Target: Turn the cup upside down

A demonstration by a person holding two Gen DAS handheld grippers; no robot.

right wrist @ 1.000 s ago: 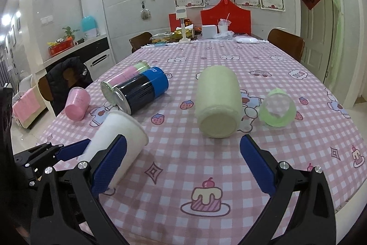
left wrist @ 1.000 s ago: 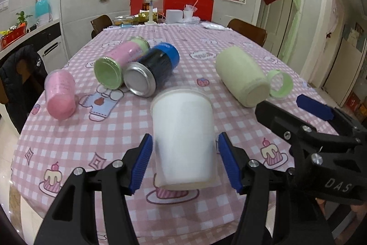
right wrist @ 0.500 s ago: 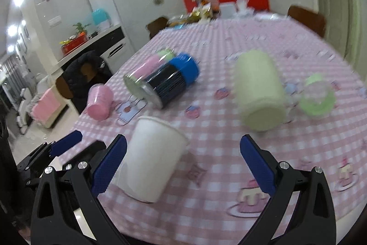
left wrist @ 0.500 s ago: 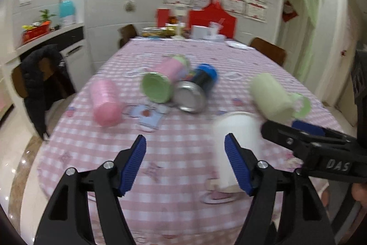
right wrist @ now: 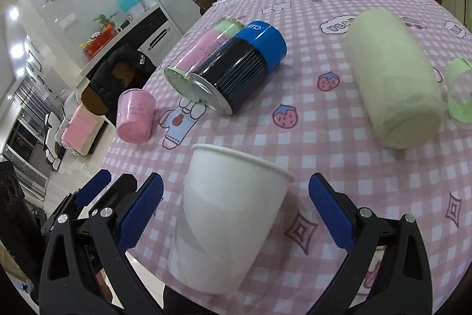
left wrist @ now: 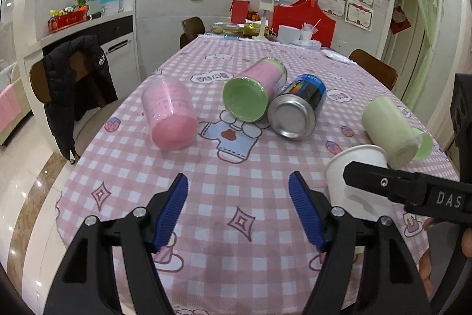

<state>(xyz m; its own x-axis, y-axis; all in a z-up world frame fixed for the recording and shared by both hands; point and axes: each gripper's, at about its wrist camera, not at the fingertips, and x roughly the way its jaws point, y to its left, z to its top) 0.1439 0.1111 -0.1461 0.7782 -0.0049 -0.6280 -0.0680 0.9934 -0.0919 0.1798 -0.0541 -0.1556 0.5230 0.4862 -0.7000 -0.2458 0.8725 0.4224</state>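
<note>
Two hand-held grippers over a table laid with a pink checked tablecloth [left wrist: 236, 197]. Left gripper [left wrist: 238, 210]: released, blue pads spread wide, nothing between them but cloth. Right gripper [right wrist: 236, 214]: also released, blue pads standing apart on either side of the white paper cup [right wrist: 227, 220], clear gaps visible on both flanks, no contact. White paper cup: standing on the cloth at the near edge with its rolled rim uppermost, seen at 3 o'clock in the left wrist view [left wrist: 354, 179], partly behind the right gripper's black finger. Pink plastic cup [left wrist: 169, 114]: lying on its side at 10 o'clock from the left gripper, well apart from the rest. Pink-and-green canister [left wrist: 253, 96]: on its side at 12 o'clock, green end facing the camera. Blue-capped tin can [left wrist: 298, 111]: on its side, touching the canister along its right flank, silver base toward the camera. Pale yellow flocked cup [right wrist: 395, 84]: on its side at 1 o'clock from the right gripper. Light green ring-shaped item [right wrist: 458, 90]: just beside the pale cup at the right edge; whether it is a handle or a separate piece cannot be told. Black jacket [left wrist: 76, 84]: draped over a chair at the table's left side.
</note>
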